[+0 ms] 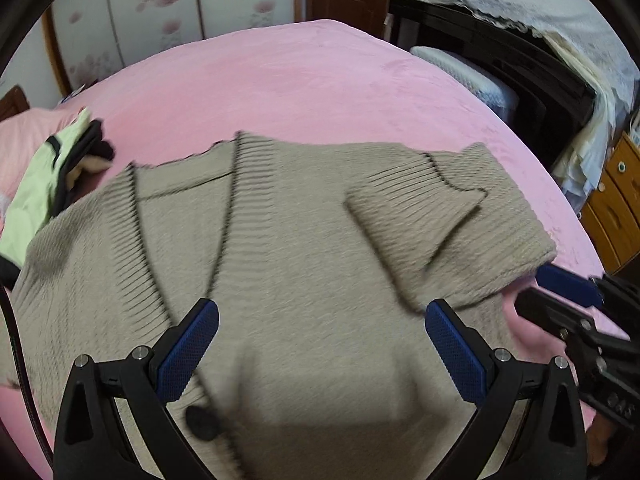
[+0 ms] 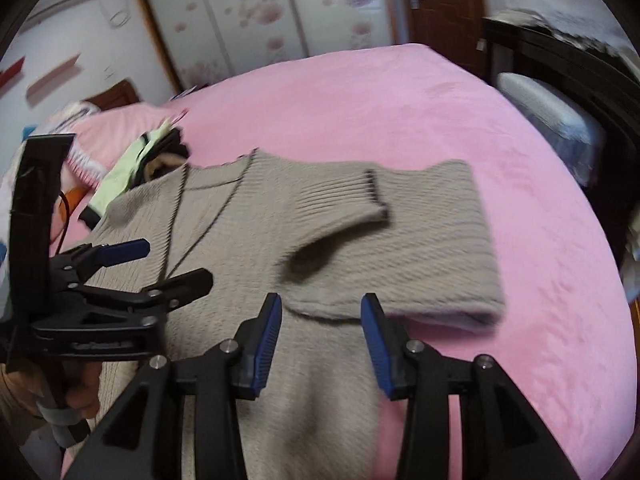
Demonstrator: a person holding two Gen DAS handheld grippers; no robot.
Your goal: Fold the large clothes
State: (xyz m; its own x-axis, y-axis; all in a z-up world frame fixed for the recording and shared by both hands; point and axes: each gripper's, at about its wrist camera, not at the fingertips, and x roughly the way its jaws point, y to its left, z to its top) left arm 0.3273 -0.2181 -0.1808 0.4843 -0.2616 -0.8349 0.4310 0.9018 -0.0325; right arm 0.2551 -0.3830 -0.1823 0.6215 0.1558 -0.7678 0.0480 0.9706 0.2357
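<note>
Both sets of tongs are matte black linkage frames, left tongs (image 1: 322,350) and right tongs (image 2: 320,344) alike, pinned with round silver screws. Each finger carries a textured blue pad (image 1: 188,354). A thin dark cable (image 1: 18,364) runs by the left set, and grey tape (image 2: 60,416) wraps its handle.

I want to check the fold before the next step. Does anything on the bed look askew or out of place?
Mostly tidy. The cardigan lies flat on the bed, one sleeve folded across. Its far corner overlaps a small clothes pile, so that edge sits uneven.
</note>
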